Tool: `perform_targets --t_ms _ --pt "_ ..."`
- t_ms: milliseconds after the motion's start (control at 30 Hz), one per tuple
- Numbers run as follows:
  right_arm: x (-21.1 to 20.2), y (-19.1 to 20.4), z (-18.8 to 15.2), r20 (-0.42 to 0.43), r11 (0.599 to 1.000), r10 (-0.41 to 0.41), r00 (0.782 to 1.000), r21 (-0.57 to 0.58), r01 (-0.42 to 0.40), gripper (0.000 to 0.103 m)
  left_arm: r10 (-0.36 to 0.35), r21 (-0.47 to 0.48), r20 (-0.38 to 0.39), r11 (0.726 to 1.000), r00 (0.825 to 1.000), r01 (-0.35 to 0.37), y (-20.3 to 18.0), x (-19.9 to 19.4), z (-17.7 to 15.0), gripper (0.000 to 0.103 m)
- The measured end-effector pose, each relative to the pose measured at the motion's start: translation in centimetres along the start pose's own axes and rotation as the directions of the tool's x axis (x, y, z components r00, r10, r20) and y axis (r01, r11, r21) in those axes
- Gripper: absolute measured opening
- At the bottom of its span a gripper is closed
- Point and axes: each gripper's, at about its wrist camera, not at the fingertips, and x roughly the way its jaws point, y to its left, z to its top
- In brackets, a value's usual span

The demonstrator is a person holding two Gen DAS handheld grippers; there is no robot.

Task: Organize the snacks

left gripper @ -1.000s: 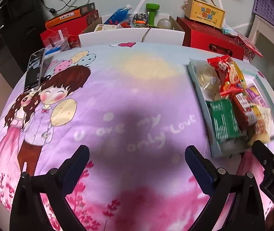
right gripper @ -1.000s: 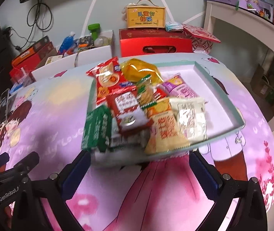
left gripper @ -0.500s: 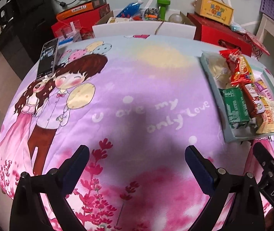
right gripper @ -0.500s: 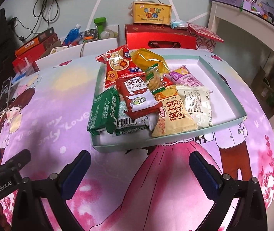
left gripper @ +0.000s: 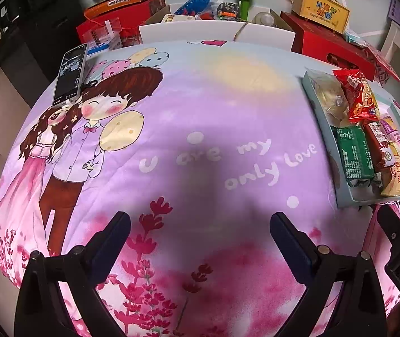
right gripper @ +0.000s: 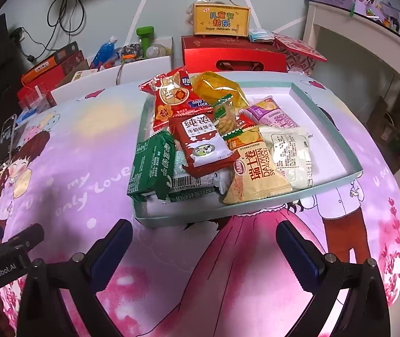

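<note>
A shallow pale-teal tray [right gripper: 337,129] rests on the cartoon-print cloth and holds several snack packets in a loose heap. Among them are a green packet [right gripper: 152,165], a red milk-biscuit packet [right gripper: 202,143], a yellow Swiss-roll packet [right gripper: 256,174], a cream packet [right gripper: 292,154] and a red lucky packet [right gripper: 174,95]. My right gripper [right gripper: 204,244] hangs open just short of the tray's near edge, nothing between its fingers. In the left wrist view the tray [left gripper: 316,106] lies far right. My left gripper [left gripper: 200,238] is open over bare cloth, well left of the tray.
A phone [left gripper: 69,74] lies at the cloth's far left corner. Behind the table stand red gift boxes [right gripper: 233,56], a yellow handled box [right gripper: 221,18], a green dumbbell [right gripper: 145,38] and white boxes [left gripper: 188,32]. A white shelf [right gripper: 368,36] stands at right.
Both grippers have pulled back toward me and risen, so the tray and cloth now sit farther off. The snacks have not moved and both grippers stayed open.
</note>
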Motion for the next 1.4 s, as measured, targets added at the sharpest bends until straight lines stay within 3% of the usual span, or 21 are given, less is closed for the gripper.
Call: perform_targets --t_ms 1400 --pt "0.99 0.01 -0.29 -0.054 1.000 -0.012 0.998 -0.001 0.012 0.103 -0.006 0.008 -0.002 1.000 1.000 0.006 -0.16 -0.03 -0.01 0.099"
